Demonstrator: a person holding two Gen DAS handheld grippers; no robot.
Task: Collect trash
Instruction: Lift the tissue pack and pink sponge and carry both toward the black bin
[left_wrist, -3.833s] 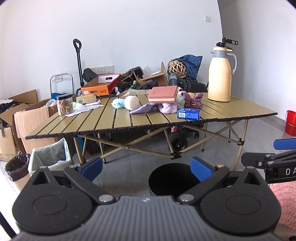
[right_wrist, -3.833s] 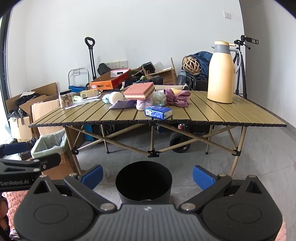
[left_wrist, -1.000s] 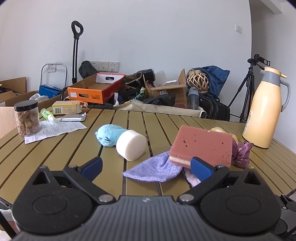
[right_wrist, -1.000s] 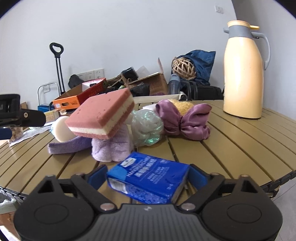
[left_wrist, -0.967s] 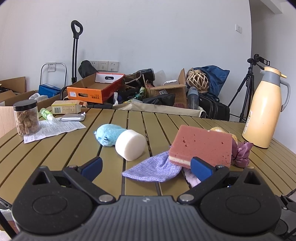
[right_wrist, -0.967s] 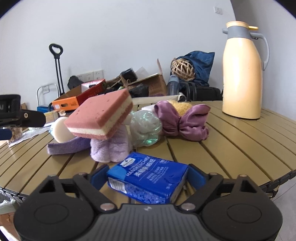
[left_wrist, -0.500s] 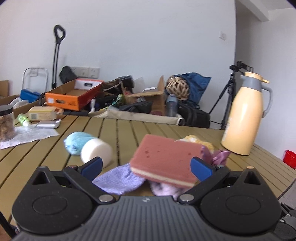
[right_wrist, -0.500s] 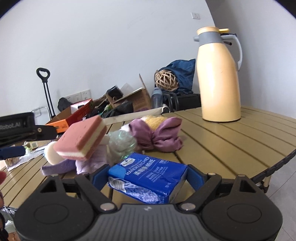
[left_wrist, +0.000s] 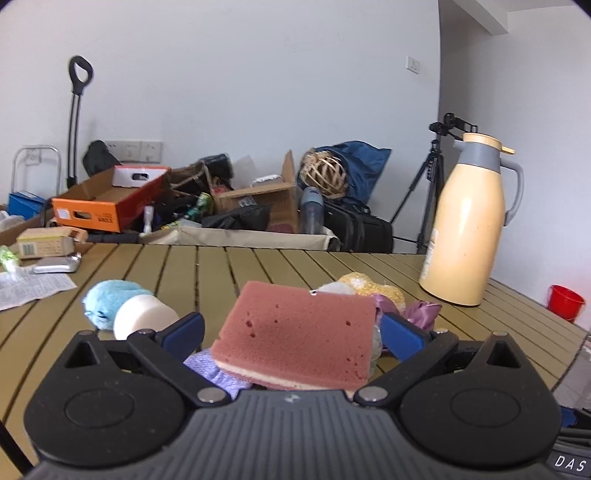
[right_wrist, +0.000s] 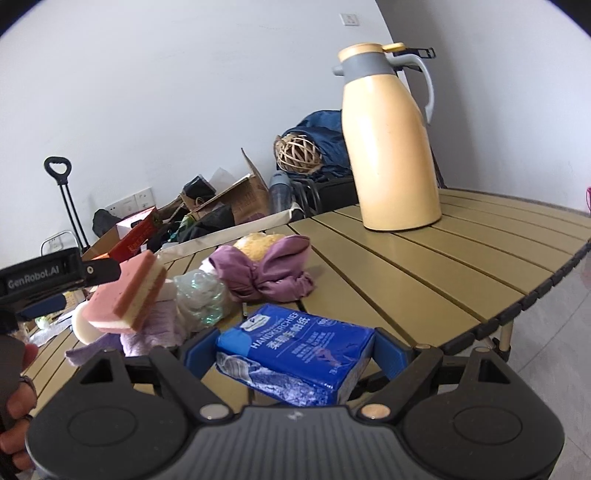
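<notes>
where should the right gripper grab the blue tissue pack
Across its two short ends, coming in low from the near table edge. The blue tissue pack lies flat and crosswise between the open right gripper, so its pads already face those ends.

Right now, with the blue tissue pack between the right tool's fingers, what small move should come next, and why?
Probably close the right tool on the blue handkerchief tissue pack. The pack already lies between both blue pads, which stand wide at its ends and do not seem to press it, so no further approach looks needed before lifting it off the slatted table.
</notes>
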